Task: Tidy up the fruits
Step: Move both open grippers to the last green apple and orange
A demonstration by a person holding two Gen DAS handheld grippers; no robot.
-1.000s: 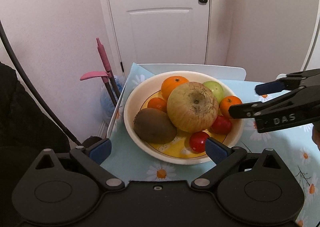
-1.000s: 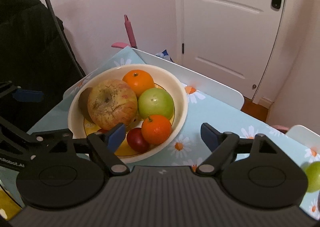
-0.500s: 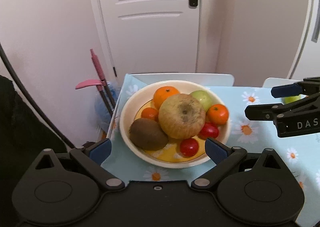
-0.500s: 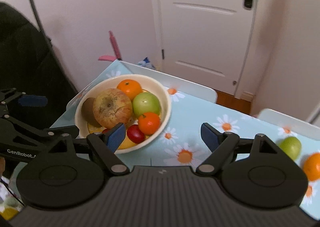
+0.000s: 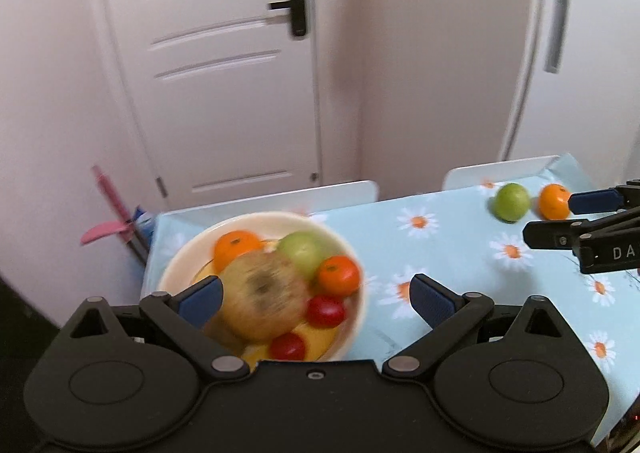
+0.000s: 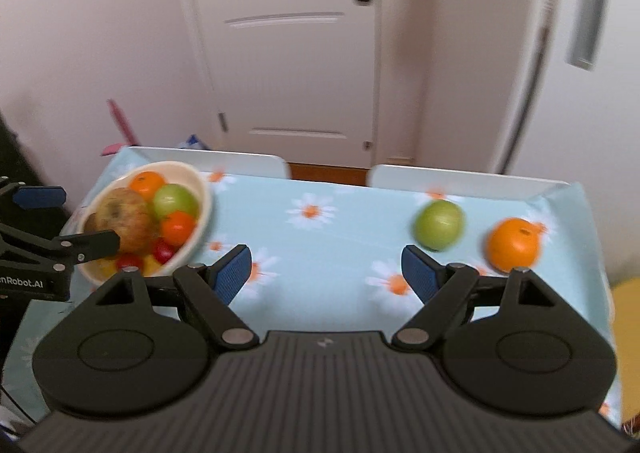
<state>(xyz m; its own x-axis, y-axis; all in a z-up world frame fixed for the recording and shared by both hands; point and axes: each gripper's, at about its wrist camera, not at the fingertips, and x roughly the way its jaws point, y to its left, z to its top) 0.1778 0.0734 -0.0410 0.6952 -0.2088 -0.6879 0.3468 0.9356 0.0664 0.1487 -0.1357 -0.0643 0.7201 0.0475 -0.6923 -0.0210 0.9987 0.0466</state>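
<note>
1. Since a second ago both views have swung right: the bowl (image 6: 202, 189) has slid to the left and the loose green apple (image 6: 439, 224) and orange (image 6: 513, 244) have come into view.
2. Our right tool (image 6: 326, 269) and left tool (image 5: 316, 297) are both spread apart and empty.
3. Both loose fruits lie on the surface (image 6: 320, 237) at its far right; the orange is near the edge.
4. Risk, as we judge it: a glancing finger could roll either fruit off.
5. Both are near-round, with no clear long axis; the orange's stem faces up.
</note>
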